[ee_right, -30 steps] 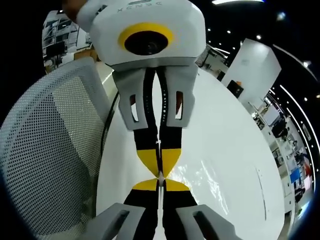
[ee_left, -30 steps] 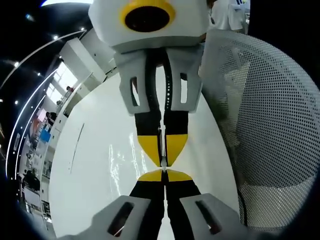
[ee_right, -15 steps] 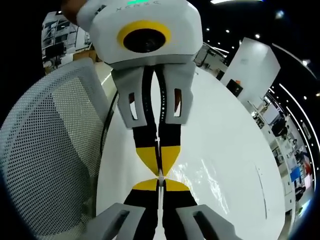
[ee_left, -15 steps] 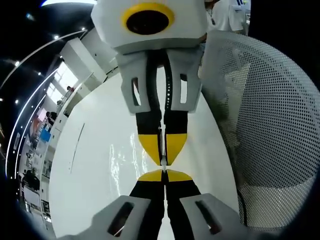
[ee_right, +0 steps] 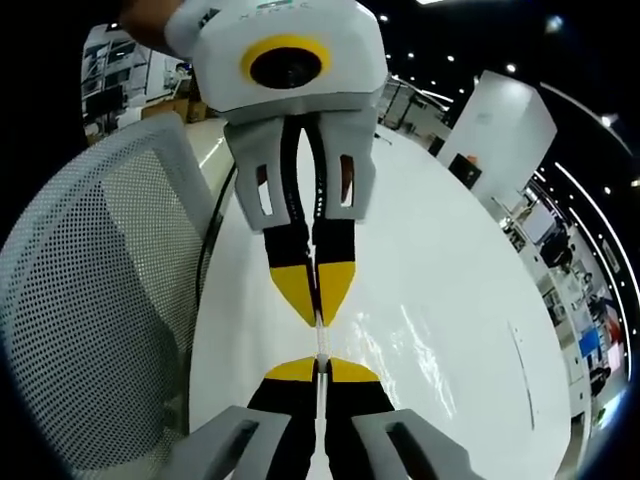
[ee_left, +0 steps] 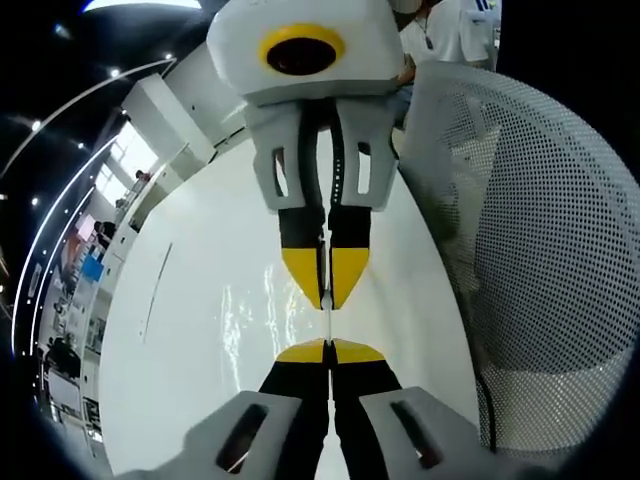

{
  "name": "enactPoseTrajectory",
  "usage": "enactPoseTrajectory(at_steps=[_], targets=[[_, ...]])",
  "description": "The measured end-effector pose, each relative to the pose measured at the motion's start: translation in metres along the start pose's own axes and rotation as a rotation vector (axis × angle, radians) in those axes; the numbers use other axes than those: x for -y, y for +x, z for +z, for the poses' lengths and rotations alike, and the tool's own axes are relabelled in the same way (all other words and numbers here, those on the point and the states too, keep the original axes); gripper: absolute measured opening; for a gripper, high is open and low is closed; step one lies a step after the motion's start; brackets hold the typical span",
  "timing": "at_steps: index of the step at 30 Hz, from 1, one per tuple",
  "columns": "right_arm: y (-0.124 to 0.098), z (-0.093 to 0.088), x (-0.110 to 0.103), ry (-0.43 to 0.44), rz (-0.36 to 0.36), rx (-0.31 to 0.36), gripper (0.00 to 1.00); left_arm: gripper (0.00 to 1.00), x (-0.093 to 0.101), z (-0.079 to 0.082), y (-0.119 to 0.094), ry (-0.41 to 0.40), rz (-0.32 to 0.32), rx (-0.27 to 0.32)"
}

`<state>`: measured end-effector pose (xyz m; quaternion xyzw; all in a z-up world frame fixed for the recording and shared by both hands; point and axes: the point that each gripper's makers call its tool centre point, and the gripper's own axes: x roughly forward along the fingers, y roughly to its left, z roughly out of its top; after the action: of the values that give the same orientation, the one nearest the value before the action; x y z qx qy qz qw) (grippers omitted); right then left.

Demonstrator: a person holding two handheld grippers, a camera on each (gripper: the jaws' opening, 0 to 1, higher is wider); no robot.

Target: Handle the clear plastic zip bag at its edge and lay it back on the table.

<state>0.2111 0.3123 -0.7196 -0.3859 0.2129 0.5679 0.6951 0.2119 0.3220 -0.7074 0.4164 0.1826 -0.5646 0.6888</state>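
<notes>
Zip bag [ee_left: 250,320] hanging taut between both grippers above white worktop [ee_left: 180,330]; left gripper [ee_left: 328,345] and right gripper [ee_right: 320,362] fingers pinching its edge closed. Advice: lowering level, releasing together near worktop, avoiding mesh chair [ee_left: 540,250].

Two close views face each other above the white table [ee_left: 200,330] (shared).
</notes>
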Motion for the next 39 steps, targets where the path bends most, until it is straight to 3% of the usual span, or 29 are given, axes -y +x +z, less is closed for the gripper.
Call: enactPoseTrajectory(at_steps=[39], targets=[[-0.007, -0.006, 0.012, 0.027, -0.035, 0.001, 0.00, 0.00, -0.011, -0.002, -0.010, 0.003, 0.026, -0.002]])
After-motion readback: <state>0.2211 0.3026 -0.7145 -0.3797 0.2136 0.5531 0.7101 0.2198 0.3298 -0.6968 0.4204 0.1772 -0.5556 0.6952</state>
